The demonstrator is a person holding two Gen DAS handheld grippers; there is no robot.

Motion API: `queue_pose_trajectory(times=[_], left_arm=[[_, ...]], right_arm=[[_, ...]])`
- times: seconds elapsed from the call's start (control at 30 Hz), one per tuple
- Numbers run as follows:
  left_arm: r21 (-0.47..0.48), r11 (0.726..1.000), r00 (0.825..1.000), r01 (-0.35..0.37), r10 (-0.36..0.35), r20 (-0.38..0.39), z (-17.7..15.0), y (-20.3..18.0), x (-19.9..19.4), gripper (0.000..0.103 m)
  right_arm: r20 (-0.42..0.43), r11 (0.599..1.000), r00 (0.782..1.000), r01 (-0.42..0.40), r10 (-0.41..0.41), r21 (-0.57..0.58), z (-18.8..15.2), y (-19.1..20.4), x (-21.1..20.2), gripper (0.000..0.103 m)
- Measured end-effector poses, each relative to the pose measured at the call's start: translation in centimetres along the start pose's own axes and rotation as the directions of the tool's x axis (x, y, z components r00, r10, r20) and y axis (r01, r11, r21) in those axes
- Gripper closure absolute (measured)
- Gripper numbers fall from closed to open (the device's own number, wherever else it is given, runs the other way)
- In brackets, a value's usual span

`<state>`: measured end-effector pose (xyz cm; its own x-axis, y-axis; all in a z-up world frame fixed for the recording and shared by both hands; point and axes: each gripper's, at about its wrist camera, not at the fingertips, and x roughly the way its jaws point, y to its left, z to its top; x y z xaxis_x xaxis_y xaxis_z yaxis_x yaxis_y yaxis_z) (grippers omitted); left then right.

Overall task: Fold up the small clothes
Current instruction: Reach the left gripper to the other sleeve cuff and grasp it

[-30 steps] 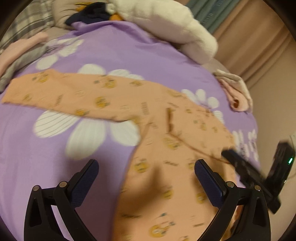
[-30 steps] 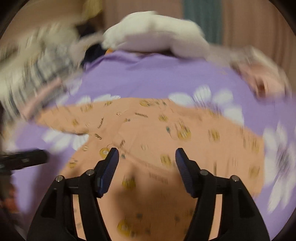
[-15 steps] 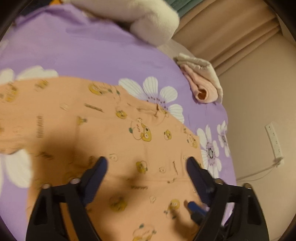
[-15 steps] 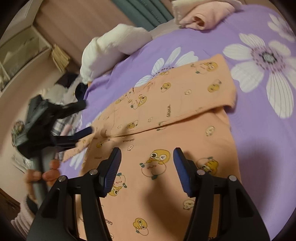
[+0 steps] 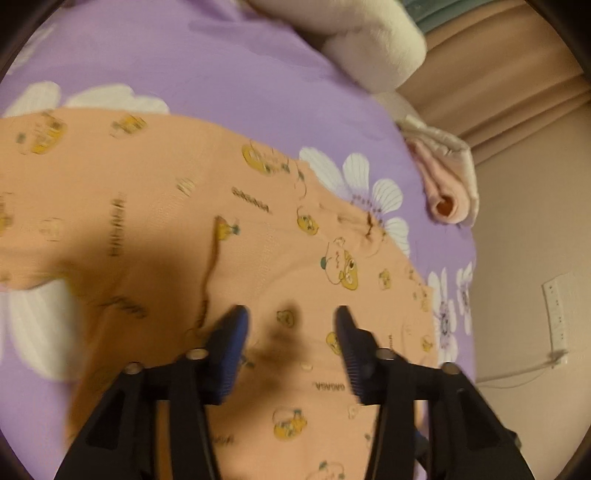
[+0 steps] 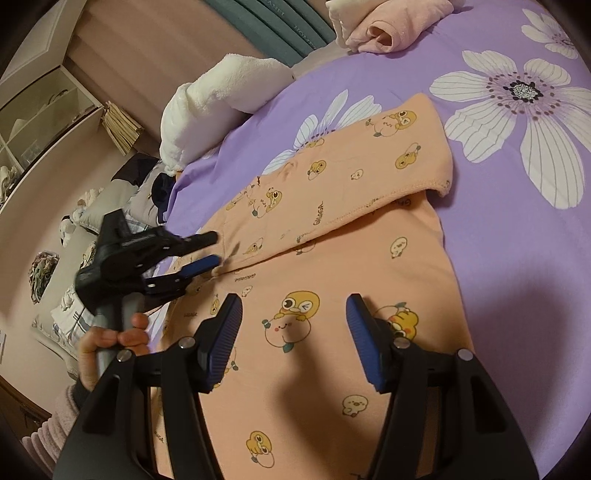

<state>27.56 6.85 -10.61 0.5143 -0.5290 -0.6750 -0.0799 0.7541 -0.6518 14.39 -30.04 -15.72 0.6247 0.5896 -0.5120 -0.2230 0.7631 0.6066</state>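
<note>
An orange long-sleeved top (image 5: 258, 240) printed with yellow ducks lies flat on the purple flowered bedspread (image 5: 221, 74). In the right wrist view one sleeve (image 6: 351, 173) is folded across the top's body (image 6: 332, 295). My left gripper (image 5: 291, 312) hovers low over the cloth, its jaws closing with a clear gap and no fabric pinched. From the right wrist view the left gripper (image 6: 214, 249) has its tips at the garment's left edge, near the folded sleeve. My right gripper (image 6: 293, 306) stands open over the top's body, nothing between its blue pads (image 6: 221, 343).
A white fluffy blanket (image 6: 221, 92) and a rolled pink garment (image 6: 384, 29) lie at the bed's far side. Dark clothes (image 6: 162, 188) and shelves (image 6: 33, 122) are at the left. The bed's edge, a wall and a socket (image 5: 561, 314) are on the right.
The left gripper's jaws have narrowed while it moved from the spread sleeve over the top's body and sank closer. The right gripper rolled and dropped, then stayed still.
</note>
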Motion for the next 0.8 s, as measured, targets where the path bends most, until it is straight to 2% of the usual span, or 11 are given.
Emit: queue_pose_trajectory(times=[0.07, 0.17, 0.2, 0.27, 0.3, 0.47, 0.57, 0.7, 0.8], left_arm=[[-0.017, 1.000, 1.000, 0.008, -0.008, 0.027, -0.1, 0.8, -1.7, 0.041], [-0.071, 0.997, 0.997, 0.014, -0.009, 0.071, -0.2, 3.6, -5.2, 0.040], [-0.096, 0.995, 0.996, 0.012, -0.003, 0.089, -0.2, 4.6, -6.3, 0.035], [-0.159, 0.987, 0.989, -0.012, 0.035, 0.145, -0.2, 7.5, -9.1, 0.027], [-0.190, 0.982, 0.983, -0.023, 0.057, 0.174, -0.2, 8.8, -10.4, 0.026], [-0.382, 0.924, 0.946, -0.025, 0.145, 0.289, -0.3, 16.9, -16.5, 0.026], [-0.466, 0.885, 0.923, -0.029, 0.203, 0.328, -0.2, 20.4, -18.6, 0.022], [-0.552, 0.833, 0.905, 0.024, 0.217, 0.367, 0.4, 24.3, -19.8, 0.021], [-0.575, 0.814, 0.899, 0.083, 0.188, 0.395, 1.0, 26.1, -20.1, 0.021]], right_arm=[[0.000, 1.000, 1.000, 0.003, -0.003, 0.002, -0.1, -0.2, -0.1, 0.045], [0.000, 1.000, 1.000, -0.001, 0.001, 0.005, -0.1, -0.4, -0.1, 0.045], [0.000, 1.000, 1.000, -0.003, 0.003, 0.007, -0.1, -0.4, -0.1, 0.045], [-0.002, 1.000, 1.000, -0.008, 0.008, 0.015, -0.1, -0.6, -0.1, 0.045], [-0.002, 1.000, 1.000, -0.010, 0.010, 0.019, -0.1, -0.7, -0.1, 0.045], [0.001, 1.000, 1.000, -0.016, 0.016, 0.025, -0.2, -0.8, -0.2, 0.044], [0.000, 1.000, 1.000, -0.016, 0.016, 0.020, -0.3, -0.8, -0.1, 0.043], [-0.002, 1.000, 1.000, -0.006, 0.006, 0.010, -0.4, -0.6, 0.1, 0.042], [-0.005, 1.000, 1.000, 0.000, 0.000, 0.004, -0.3, -0.5, 0.3, 0.042]])
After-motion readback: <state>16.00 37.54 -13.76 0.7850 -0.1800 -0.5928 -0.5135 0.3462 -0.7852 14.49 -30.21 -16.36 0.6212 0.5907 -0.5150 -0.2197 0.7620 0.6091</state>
